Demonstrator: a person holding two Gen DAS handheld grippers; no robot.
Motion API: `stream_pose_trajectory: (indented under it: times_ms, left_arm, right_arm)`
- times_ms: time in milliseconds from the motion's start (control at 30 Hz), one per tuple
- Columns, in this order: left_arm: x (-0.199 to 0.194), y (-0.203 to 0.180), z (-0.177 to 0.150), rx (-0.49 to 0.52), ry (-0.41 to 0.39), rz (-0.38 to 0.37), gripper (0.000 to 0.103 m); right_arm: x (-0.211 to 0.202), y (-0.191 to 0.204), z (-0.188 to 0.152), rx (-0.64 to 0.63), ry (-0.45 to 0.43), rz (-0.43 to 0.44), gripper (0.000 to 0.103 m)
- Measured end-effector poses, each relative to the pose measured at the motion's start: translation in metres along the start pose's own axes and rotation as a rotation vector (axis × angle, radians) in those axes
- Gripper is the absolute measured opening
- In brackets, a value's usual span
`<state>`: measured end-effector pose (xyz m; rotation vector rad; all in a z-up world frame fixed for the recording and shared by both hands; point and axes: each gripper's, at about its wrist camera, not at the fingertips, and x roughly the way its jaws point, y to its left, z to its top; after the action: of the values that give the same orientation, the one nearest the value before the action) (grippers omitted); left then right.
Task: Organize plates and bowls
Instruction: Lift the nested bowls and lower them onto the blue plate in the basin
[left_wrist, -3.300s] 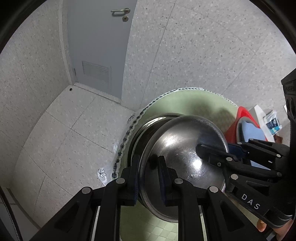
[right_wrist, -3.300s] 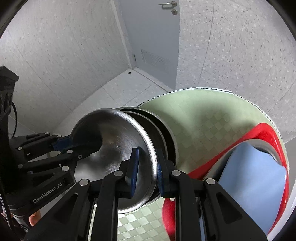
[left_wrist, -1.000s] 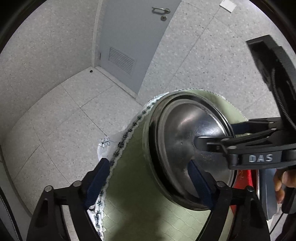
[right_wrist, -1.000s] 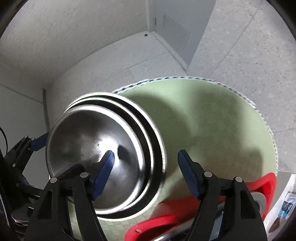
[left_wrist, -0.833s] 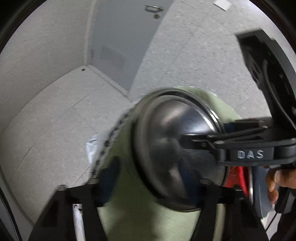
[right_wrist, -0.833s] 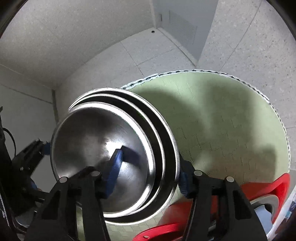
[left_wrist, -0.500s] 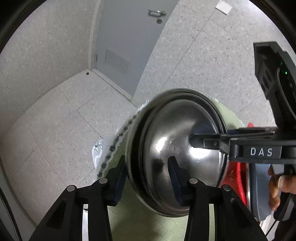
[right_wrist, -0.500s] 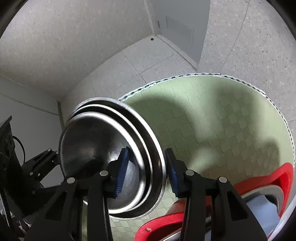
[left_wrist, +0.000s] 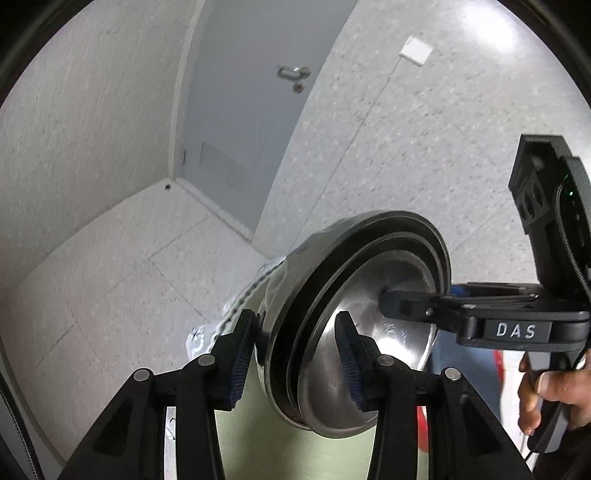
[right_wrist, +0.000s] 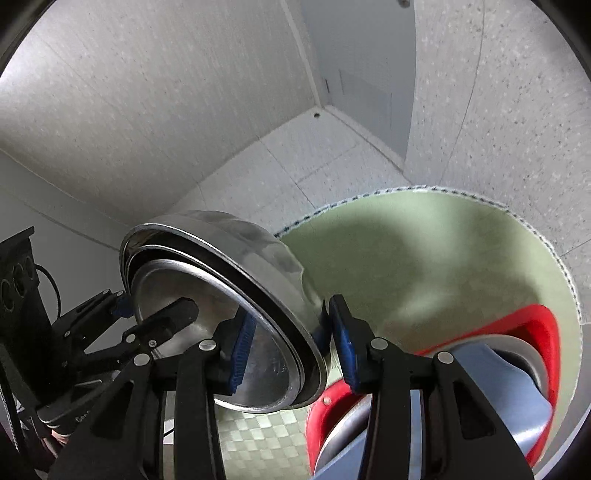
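My left gripper (left_wrist: 295, 365) and right gripper (right_wrist: 291, 350) each have their fingers clamped on the rim of the nested steel bowls (left_wrist: 354, 332), one finger inside, one outside. The stack tilts at lower centre of both frames, above the green surface (right_wrist: 443, 266).

Glossy steel bowls (left_wrist: 354, 325); seemingly matt, woven green mat (right_wrist: 443, 258).

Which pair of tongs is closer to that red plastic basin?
Right. Both have just closed on the stacked steel bowls: the right tongs at the rim beside the red plastic basin, the left tongs at the opposite rim, farther away.
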<state>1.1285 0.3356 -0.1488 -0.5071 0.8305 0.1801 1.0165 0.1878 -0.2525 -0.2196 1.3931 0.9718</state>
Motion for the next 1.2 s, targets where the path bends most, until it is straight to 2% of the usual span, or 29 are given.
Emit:
stream_pose_trajectory:
  times_ms: [133,267,533,667,867,1200]
  left_arm:
    - [-0.022,-0.027,-0.001,0.049,-0.039,-0.033,0.038]
    - [-0.030,-0.056,-0.008,0.102,-0.046,-0.069,0.038]
    - [-0.011,-0.114,-0.028,0.205,0.034,-0.136,0.038]
    - [0.022,-0.133,-0.027,0.230,0.104,-0.152,0.038]
    - [0.070,-0.163,-0.018,0.262,0.190,-0.130,0.038]
    - [0.108,-0.188,-0.010,0.277,0.259,-0.095,0.038]
  right_arm:
    - [-0.037,-0.004,-0.008,0.014,-0.053,-0.004,0.041]
    - [-0.070,-0.012,-0.024,0.034,-0.095,-0.034,0.041]
    - [-0.115,-0.048,-0.071,0.130,-0.125,-0.118,0.041]
    - [-0.114,-0.073,-0.089,0.185,-0.114,-0.135,0.041]
    - [-0.101,-0.093,-0.106,0.231,-0.063,-0.149,0.041]
    - [-0.075,-0.117,-0.113,0.258,-0.007,-0.171,0.041]
